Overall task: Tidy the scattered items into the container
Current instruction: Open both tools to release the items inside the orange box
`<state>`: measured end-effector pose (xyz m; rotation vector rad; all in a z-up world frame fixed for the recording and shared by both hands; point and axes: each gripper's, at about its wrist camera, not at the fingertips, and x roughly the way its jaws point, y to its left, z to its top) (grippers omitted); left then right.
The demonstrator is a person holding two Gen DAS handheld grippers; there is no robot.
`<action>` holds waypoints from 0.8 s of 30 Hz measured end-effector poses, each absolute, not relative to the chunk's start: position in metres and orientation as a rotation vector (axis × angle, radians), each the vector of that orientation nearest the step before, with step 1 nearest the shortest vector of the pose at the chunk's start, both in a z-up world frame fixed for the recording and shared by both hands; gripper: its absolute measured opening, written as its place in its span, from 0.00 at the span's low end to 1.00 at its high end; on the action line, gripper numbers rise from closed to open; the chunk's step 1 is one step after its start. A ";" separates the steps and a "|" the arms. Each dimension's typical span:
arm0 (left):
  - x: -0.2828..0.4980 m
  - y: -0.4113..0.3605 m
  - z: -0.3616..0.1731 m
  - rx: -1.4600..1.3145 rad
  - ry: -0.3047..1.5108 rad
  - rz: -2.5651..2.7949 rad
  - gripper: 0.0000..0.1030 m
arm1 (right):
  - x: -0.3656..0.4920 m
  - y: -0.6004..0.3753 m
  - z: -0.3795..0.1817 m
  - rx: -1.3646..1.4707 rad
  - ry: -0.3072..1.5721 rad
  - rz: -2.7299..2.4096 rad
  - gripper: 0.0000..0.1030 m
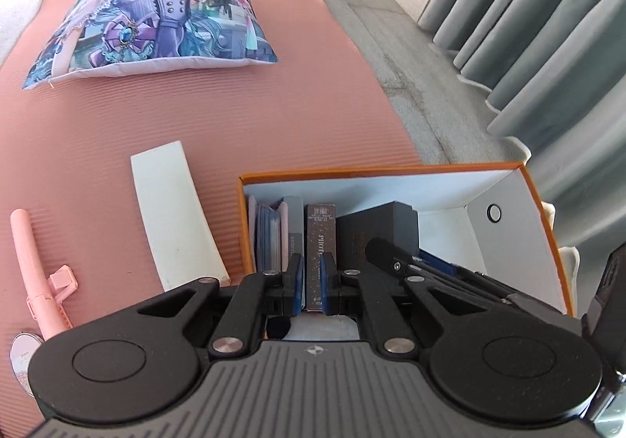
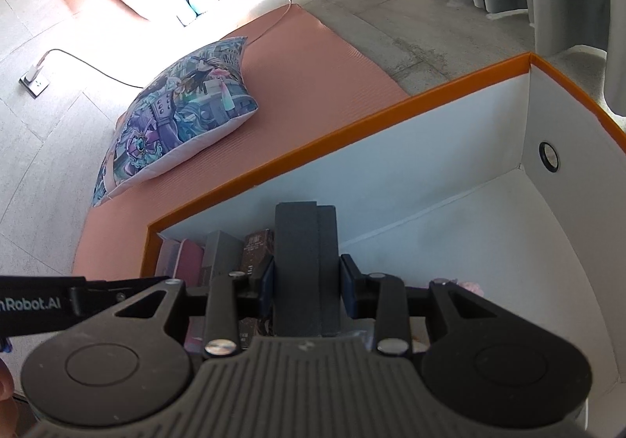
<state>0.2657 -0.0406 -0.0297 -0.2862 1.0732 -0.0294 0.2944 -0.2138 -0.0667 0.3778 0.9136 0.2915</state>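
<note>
The left hand-held gripper [image 1: 312, 291] clamps a slim brown box [image 1: 319, 242] lettered "PHOTO…", its long axis running away from the camera, among upright items at the left end of the orange-rimmed container [image 1: 540, 203]. The right hand-held gripper [image 2: 307, 281] clamps one dark grey box [image 2: 303, 254], upright, inside the container [image 2: 352, 132]. On the pink mat [image 1: 98, 125] left of the container lie one white strip [image 1: 172, 211] and one pink stick [image 1: 35, 265].

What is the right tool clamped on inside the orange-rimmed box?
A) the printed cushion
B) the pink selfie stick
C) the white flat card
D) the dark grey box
D: in the right wrist view the right tool has its pads on both sides of the upright dark grey box, inside the orange-rimmed box.
</note>
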 end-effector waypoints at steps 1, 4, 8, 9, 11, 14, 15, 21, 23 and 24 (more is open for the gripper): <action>0.264 -0.037 -0.026 -0.297 1.060 -0.022 0.09 | 0.295 -0.213 -0.067 0.376 0.919 0.298 0.37; 0.257 -0.027 -0.021 -0.323 1.033 -0.003 0.09 | 0.297 -0.206 -0.067 0.334 0.933 0.323 0.37; 0.248 -0.017 -0.019 -0.334 1.015 0.027 0.09 | 0.297 -0.195 -0.068 0.274 0.955 0.357 0.39; 0.245 -0.014 -0.018 -0.336 1.011 0.032 0.09 | 0.297 -0.194 -0.067 0.273 0.953 0.363 0.40; 0.240 -0.010 -0.020 -0.343 1.011 0.038 0.09 | 0.296 -0.196 -0.068 0.294 0.953 0.382 0.42; 0.234 -0.003 -0.025 -0.363 1.020 0.049 0.10 | 0.296 -0.198 -0.068 0.315 0.955 0.380 0.42; 0.231 0.000 -0.027 -0.370 1.024 0.056 0.10 | 0.296 -0.199 -0.068 0.321 0.956 0.378 0.42; 0.215 0.015 -0.035 -0.401 1.024 0.086 0.10 | 0.295 -0.202 -0.069 0.341 0.951 0.359 0.38; 0.211 0.019 -0.038 -0.400 1.021 0.099 0.10 | 0.296 -0.201 -0.068 0.336 0.951 0.361 0.38; 0.209 0.021 -0.039 -0.396 1.023 0.106 0.11 | 0.295 -0.200 -0.068 0.331 0.953 0.363 0.38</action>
